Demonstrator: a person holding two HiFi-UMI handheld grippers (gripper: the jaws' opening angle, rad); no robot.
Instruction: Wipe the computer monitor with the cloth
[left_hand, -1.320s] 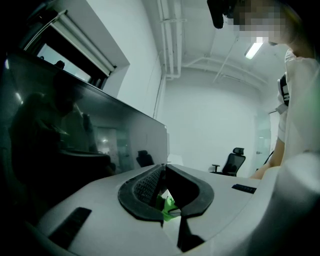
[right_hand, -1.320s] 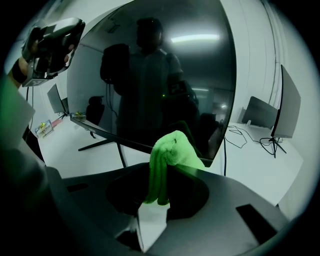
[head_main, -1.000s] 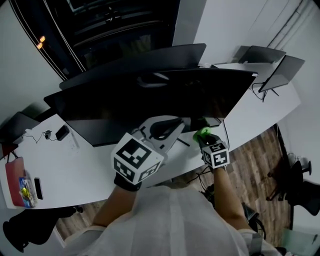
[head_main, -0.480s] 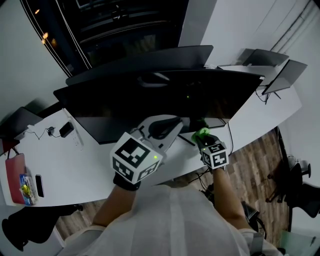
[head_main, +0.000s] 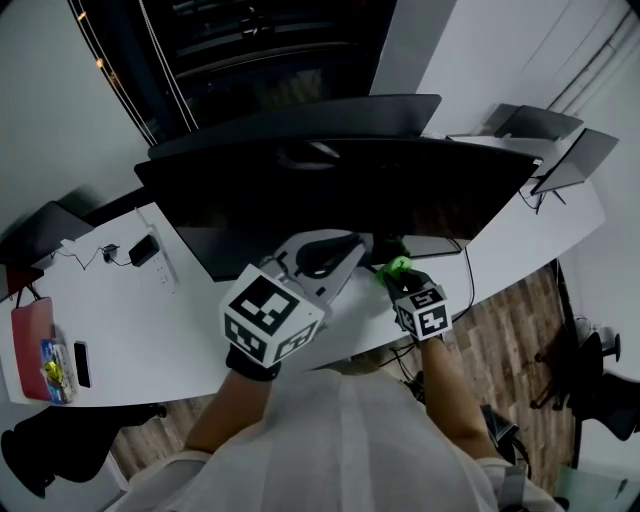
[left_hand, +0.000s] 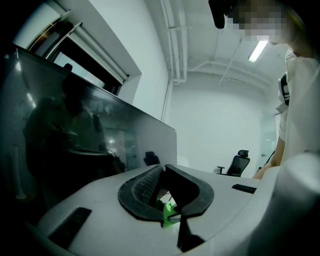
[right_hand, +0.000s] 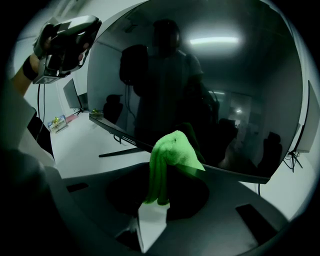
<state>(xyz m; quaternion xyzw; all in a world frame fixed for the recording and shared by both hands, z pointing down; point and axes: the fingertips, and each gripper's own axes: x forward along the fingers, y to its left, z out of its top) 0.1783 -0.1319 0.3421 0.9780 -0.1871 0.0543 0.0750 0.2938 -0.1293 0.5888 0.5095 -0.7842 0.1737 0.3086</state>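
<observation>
A wide curved dark monitor (head_main: 340, 190) stands on the white desk (head_main: 150, 340). Its glossy screen (right_hand: 200, 85) fills the right gripper view. My right gripper (head_main: 402, 275) is shut on a bright green cloth (right_hand: 172, 160). The cloth bunches over its jaw tips, just at the monitor's lower edge, left of the cable. In the head view the cloth (head_main: 398, 266) sits right below the screen. My left gripper (head_main: 322, 256) hovers in front of the monitor's lower middle. Its fingers meet at the tips and hold nothing. A bit of green (left_hand: 169, 212) shows through the gap behind them.
A second dark monitor (head_main: 300, 120) stands behind the first. Two laptops (head_main: 565, 160) are at the desk's far right. A power strip (head_main: 160, 260), a black adapter (head_main: 143, 250), a red case (head_main: 30, 340) and a phone (head_main: 82, 363) lie at the left. Office chairs (head_main: 590, 370) are on the floor.
The right gripper with the cloth has edged slightly left under the screen. The left gripper has stayed put. The head view has turned a little, shifting the desk rightward.
</observation>
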